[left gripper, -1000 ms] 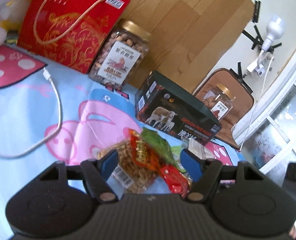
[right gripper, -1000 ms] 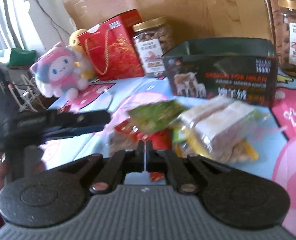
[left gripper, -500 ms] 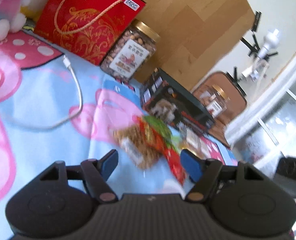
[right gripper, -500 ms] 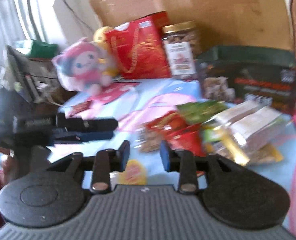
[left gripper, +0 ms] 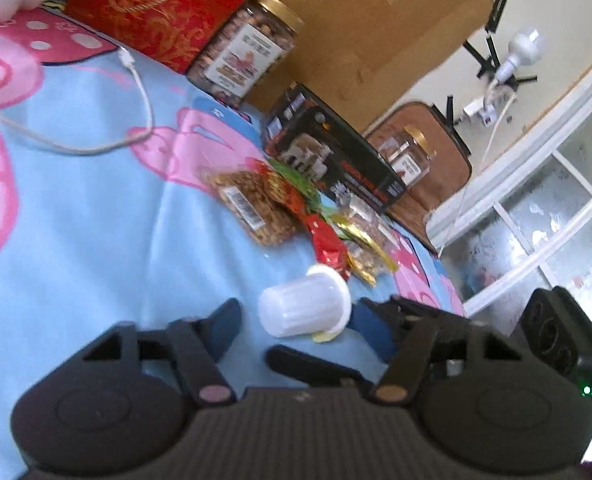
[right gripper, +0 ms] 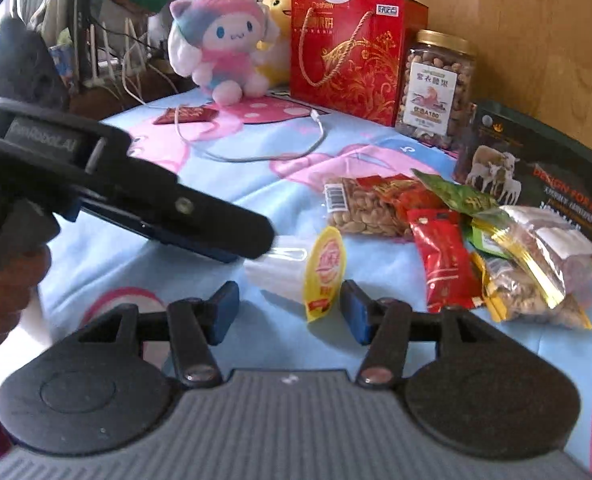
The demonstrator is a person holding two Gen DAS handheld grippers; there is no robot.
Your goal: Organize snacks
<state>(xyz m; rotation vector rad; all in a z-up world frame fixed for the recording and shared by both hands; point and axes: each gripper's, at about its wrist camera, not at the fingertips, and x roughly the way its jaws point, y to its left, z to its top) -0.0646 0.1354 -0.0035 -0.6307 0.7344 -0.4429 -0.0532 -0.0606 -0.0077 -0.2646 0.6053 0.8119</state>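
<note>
A small jelly cup (left gripper: pixel 304 304) with a white ribbed body and a yellow foil lid (right gripper: pixel 324 272) lies on its side on the blue and pink sheet (right gripper: pixel 279 176). My left gripper (left gripper: pixel 296 330) has the cup between its blue pads. Its jaws are closing, and a gap still shows at the left pad. In the right wrist view the left gripper (right gripper: pixel 251 244) reaches in from the left over the cup. My right gripper (right gripper: pixel 289 310) sits just behind the lid, its jaws opening and holding nothing. The snack pile lies beyond: a peanut bag (right gripper: pixel 360 208), a red packet (right gripper: pixel 444 260) and a green packet (right gripper: pixel 456 196).
A dark box (right gripper: pixel 536 176) stands behind the pile. A nut jar (right gripper: pixel 436 88), a red gift bag (right gripper: pixel 348 56) and a plush toy (right gripper: pixel 223 48) line the back. A white cable (right gripper: pixel 255 156) loops across the sheet. A second jar (left gripper: pixel 408 156) stands on a brown cushion.
My right gripper went from shut to open and rolled level, leaving the jelly cup on the sheet. My left gripper drew back from the snack pile, and the cup now lies between its narrowing fingers.
</note>
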